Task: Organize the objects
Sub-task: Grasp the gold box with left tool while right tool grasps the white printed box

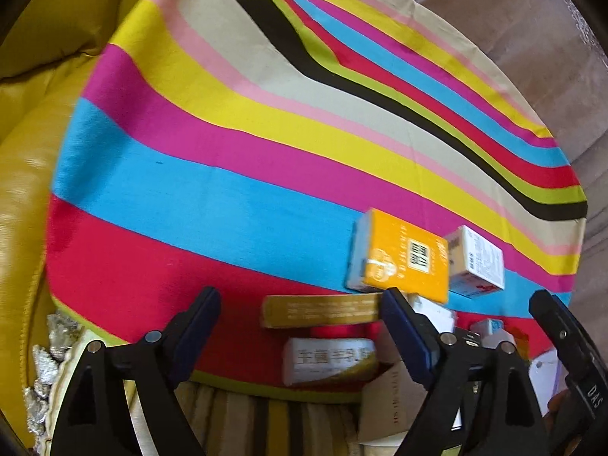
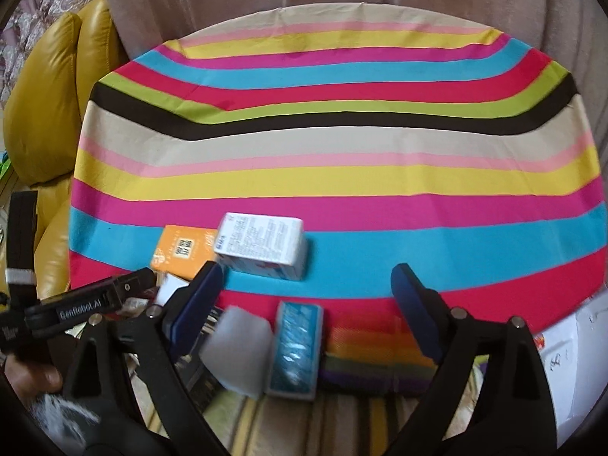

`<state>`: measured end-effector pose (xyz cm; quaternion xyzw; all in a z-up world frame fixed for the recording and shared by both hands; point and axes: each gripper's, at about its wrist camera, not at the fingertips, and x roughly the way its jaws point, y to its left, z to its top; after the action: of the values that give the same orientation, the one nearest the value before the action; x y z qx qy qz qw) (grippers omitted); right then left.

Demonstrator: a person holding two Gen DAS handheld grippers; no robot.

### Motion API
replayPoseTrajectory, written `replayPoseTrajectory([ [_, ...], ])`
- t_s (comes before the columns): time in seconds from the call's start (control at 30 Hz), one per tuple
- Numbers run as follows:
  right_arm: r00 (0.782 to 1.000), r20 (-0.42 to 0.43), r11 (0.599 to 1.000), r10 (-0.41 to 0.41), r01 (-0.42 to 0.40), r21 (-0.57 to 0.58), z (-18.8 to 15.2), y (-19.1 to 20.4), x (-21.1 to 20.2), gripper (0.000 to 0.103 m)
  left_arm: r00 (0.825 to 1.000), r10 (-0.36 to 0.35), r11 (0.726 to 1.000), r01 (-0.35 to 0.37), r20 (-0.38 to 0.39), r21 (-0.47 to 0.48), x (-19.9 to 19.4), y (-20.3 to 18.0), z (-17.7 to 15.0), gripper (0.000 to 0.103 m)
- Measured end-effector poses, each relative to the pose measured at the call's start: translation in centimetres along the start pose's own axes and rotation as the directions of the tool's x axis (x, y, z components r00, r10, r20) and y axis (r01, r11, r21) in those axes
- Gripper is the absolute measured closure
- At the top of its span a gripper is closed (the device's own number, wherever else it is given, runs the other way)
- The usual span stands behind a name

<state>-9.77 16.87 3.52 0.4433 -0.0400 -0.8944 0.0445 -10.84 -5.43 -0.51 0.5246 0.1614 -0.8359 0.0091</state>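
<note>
Left gripper jaws wide, empty; gold box lies between its fingertips on the striped cloth. Right gripper wide, empty (blue box lies between its fingers); white box just beyond its left finger.

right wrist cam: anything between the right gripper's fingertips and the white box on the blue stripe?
No. The right gripper stands open just short of the white box; only bare striped cloth lies between them in the right wrist view.
</note>
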Motion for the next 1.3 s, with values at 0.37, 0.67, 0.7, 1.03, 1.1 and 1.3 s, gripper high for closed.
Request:
replayPoseTrajectory([
  [0.37, 0.992, -0.121, 0.999, 0.038, -0.037, 0.011, 1.5, 1.8, 5.1, 0.008, 0.997, -0.050, 0.998, 0.052, 0.057, -0.029, -1.3, 1.6, -0.4, 0.015],
  [0.67, 0.985, -0.157, 0.996, 0.067, -0.058, 0.060, 2.3, 0.9, 7.5, 0.009, 0.997, -0.072, 0.990, 0.067, 0.037, 0.122, -2.0, 1.2, -1.0, 0.016],
  [0.7, 0.985, -0.155, 0.996, 0.074, -0.065, 0.061, 2.4, 0.9, 7.6, 0.010, 0.998, -0.064, 0.984, 0.058, 0.029, 0.169, -1.9, 0.7, -0.7, 0.016],
  [1.03, 0.988, -0.137, 0.997, 0.064, -0.059, 0.041, 2.6, 0.9, 7.2, 0.019, 0.998, -0.022, 0.868, 0.045, -0.052, 0.495, -0.2, -2.6, 0.6, 0.028],
  [1.1, 0.989, -0.137, 0.999, 0.048, -0.046, 0.017, 2.7, 1.4, 7.2, 0.017, 0.997, -0.019, 0.847, 0.057, -0.076, 0.529, 0.4, -3.1, 0.5, 0.035],
  [1.3, 0.986, -0.164, 0.999, 0.044, -0.044, 0.006, 2.4, 1.6, 8.1, 0.013, 0.993, -0.020, 0.825, 0.083, -0.118, 0.558, 1.4, -3.2, 0.6, 0.060],
])
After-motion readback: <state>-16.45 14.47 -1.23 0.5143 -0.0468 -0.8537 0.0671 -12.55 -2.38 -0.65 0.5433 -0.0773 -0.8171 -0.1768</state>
